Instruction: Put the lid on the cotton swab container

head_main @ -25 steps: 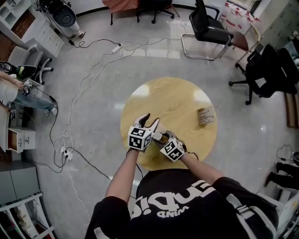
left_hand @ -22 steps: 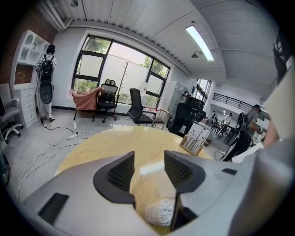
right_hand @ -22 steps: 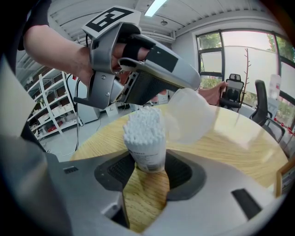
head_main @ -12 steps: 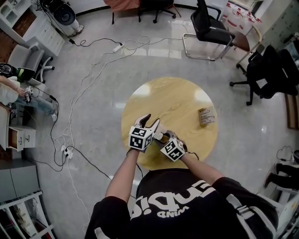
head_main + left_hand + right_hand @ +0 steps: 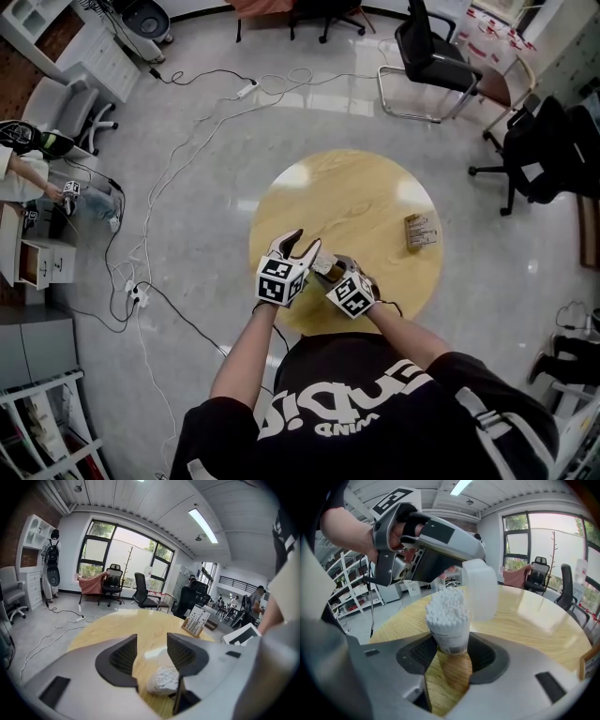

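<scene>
head view: marker cubes hide what the jaws hold. lid [image 5: 480, 595] is translucent, so the left gripper [image 5: 152, 653] looks clamped on it, not certain. both grippers tilt down, tips close over the table [image 5: 356, 187]. right gripper [image 5: 451, 649] grips the cotton swab container [image 5: 449, 620] upright, uncapped, packed with white swabs. lid sits just beside its top.

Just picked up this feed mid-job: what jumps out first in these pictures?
The open cotton swab container, packed with white swabs, is clamped upright in the right gripper over the near edge of the round wooden table. Just beside the swab tops, the left gripper holds the translucent lid, not yet on.
</scene>
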A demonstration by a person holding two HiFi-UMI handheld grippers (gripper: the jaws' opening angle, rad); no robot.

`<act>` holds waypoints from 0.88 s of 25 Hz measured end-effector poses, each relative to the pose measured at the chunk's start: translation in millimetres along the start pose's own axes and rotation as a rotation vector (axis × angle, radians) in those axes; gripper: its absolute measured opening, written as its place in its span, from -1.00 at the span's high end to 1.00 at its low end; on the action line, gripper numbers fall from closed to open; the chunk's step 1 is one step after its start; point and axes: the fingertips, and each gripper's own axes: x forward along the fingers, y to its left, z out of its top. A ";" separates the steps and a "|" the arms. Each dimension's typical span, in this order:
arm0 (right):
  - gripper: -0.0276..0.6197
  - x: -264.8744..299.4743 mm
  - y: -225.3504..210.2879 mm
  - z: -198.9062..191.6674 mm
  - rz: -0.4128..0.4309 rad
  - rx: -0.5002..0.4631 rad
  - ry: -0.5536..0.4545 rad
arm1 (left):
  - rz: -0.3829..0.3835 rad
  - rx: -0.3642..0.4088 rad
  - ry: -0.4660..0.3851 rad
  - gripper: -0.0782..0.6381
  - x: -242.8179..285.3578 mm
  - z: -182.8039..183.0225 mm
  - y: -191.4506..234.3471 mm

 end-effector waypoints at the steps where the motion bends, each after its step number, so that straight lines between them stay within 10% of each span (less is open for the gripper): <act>1: 0.30 0.5 0.5 0.0 0.000 0.000 0.001 | 0.003 0.000 -0.001 0.24 -3.6 -1.6 0.3; 22: 0.30 -1.2 -0.2 -2.6 -0.005 -0.012 0.006 | 0.053 0.044 0.099 0.24 -25.4 -37.6 0.2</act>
